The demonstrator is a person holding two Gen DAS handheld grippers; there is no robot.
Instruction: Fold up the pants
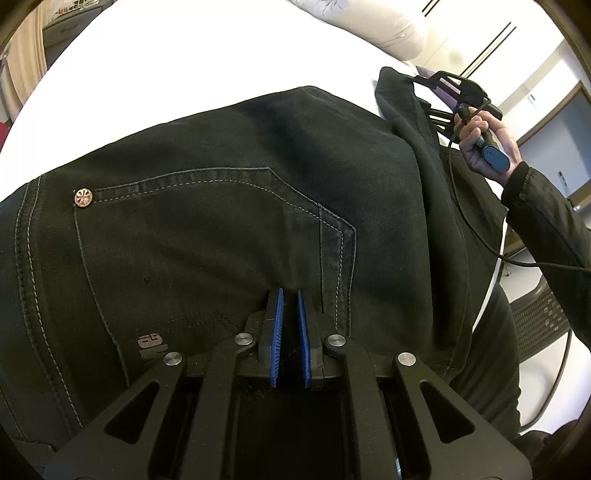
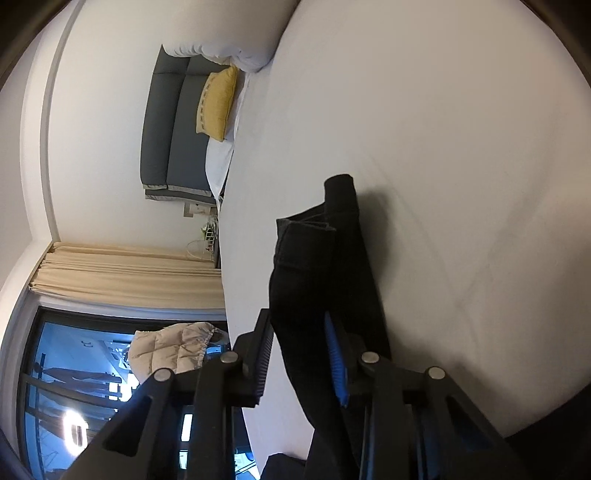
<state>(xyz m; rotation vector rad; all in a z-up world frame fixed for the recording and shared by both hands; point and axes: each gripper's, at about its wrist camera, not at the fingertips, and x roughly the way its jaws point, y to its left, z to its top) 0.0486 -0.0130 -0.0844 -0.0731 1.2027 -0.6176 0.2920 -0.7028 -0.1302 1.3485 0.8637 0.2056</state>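
Black pants (image 1: pixel 221 206) with pale stitching, white bed (image 1: pixel 184 55), yellow pillow (image 2: pixel 218 103).

Pants (image 1: pixel 221 221) on bed (image 1: pixel 184 66); pillow (image 1: pixel 369 22) behind.

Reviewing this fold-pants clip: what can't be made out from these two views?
- Left wrist view: the left gripper jaws are nearly shut; whether they pinch the pants is hidden by dark cloth.
- Left wrist view: the right gripper tips are buried in cloth.
- Right wrist view: the pants run off the bottom edge.

Pants (image 1: pixel 229 229) matt black denim; bed (image 2: pixel 443 129) smooth white, probably cloth.
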